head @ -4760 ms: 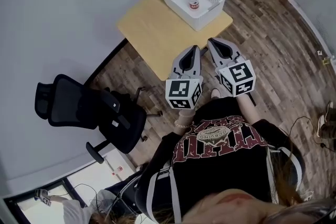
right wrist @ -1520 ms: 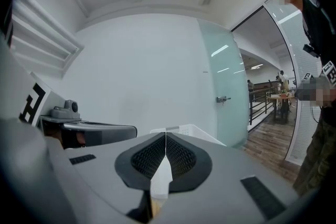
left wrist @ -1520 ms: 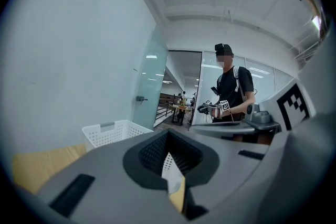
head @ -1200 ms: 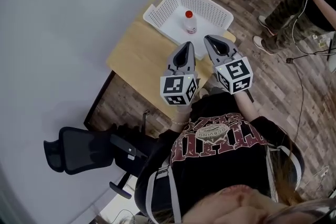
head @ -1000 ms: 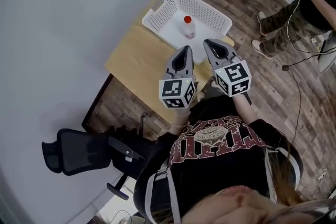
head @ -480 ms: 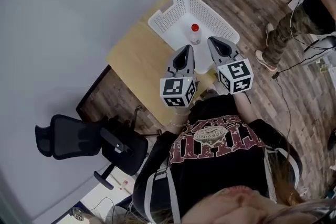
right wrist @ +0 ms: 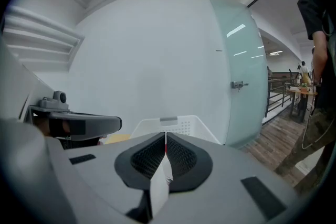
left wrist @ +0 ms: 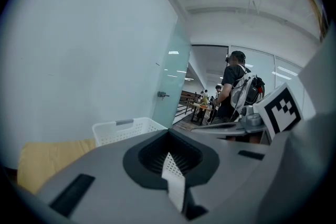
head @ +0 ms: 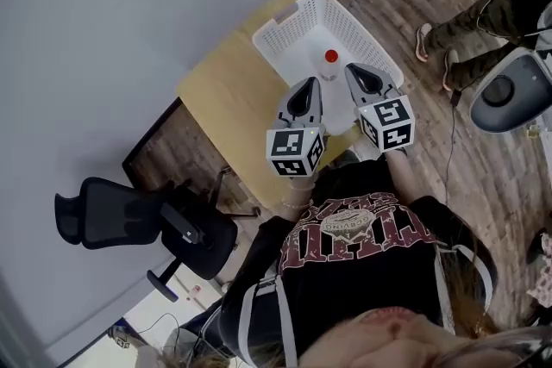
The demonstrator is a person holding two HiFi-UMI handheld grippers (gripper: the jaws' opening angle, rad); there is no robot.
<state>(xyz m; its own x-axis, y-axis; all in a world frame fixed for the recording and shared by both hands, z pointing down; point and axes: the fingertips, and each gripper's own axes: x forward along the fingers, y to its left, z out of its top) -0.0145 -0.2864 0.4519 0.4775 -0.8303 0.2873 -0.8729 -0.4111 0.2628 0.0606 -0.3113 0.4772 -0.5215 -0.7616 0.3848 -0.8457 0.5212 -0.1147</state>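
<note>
Both claws are empty and pressed together. In the left gripper view, the left claw (left wrist: 168,156) has its 2 jaws closed with nothing between them. The right gripper view shows the right claw (right wrist: 166,139) the same way, with only a hairline slit at the tips.

In the head view the 2 claws are side by side, close but not touching, over the near part of the desk (head: 226,90). Their tips point toward the basket (head: 297,28).

The bottle (head: 330,62) has a red cap and stands upright inside the basket, close to its near wall. It is just ahead of the claw tips and between them, nearer the right one. Neither claw touches it.

The white, perforated basket sits on the desk's far end, beside the wall (head: 129,21). Its rim and handle also show just beyond the jaws in both gripper views.

A black chair (head: 129,215) stands on the wood floor (head: 448,177) to the left of the desk. Another person (left wrist: 234,89) stands well apart from the desk, seen in the left gripper view.
</note>
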